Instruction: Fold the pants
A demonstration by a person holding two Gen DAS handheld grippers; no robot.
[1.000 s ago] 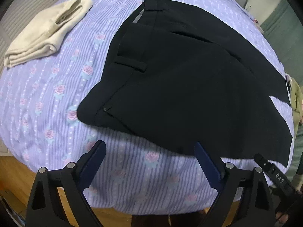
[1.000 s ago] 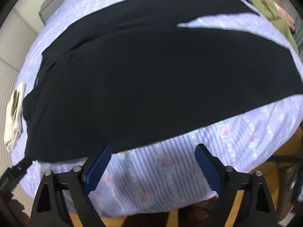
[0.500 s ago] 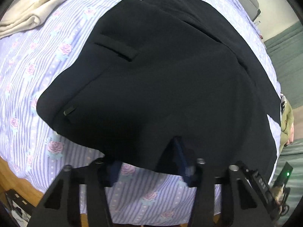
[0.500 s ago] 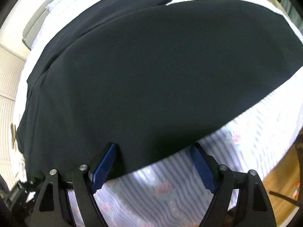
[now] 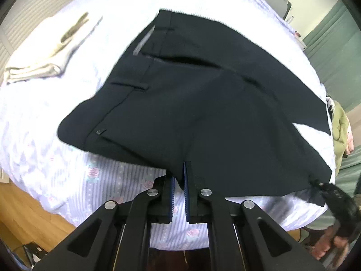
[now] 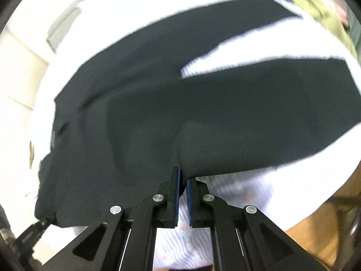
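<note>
Pants (image 5: 203,113), dark, soft and limp, lie along the bed's (image 5: 112,185) near edge; left gripper (image 5: 178,180) and right gripper (image 6: 183,185) have just closed, fingers pinching that near hem.

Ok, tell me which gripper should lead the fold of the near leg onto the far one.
Probably the right gripper: it pinches the black pants along the near leg, whose free length must swing across. The left gripper pinches the near edge close to the waistband, so it travels less.

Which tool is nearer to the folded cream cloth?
Left. The left tool grips the black pants near the waistband, toward the cream cloth; the right tool grips further along the leg.
</note>
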